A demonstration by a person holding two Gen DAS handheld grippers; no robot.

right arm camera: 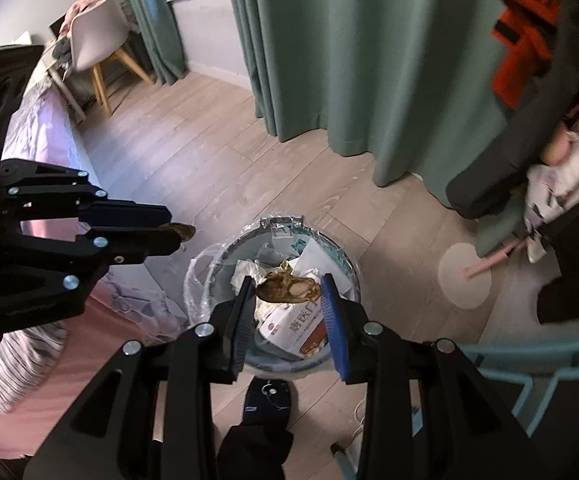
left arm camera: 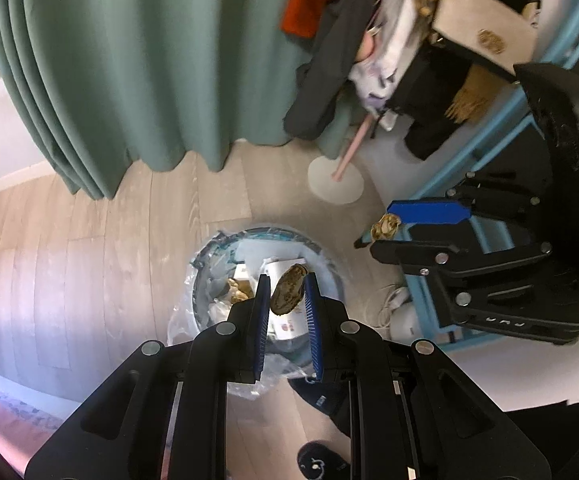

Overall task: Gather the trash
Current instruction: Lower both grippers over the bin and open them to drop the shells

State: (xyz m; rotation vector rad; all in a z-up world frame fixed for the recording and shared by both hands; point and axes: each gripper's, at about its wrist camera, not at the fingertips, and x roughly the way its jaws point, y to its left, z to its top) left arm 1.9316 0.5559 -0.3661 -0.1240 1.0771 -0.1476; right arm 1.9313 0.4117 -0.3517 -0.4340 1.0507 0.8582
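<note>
Shell, brown and flat like oyster shell, pinched between blue pads of left gripper, low centre of left view. Second shell, brown with pale middle, pinched between pads of right gripper, low centre of right view. Both held above round trash bin with clear plastic liner, down on wood floor. White box and crumpled paper inside bin. Green curtain across top. Dark slipper near bottom edge.

The left gripper and right gripper both tilt steeply downward, side by side. Each is clamped narrowly (blue pads facing inward).
</note>
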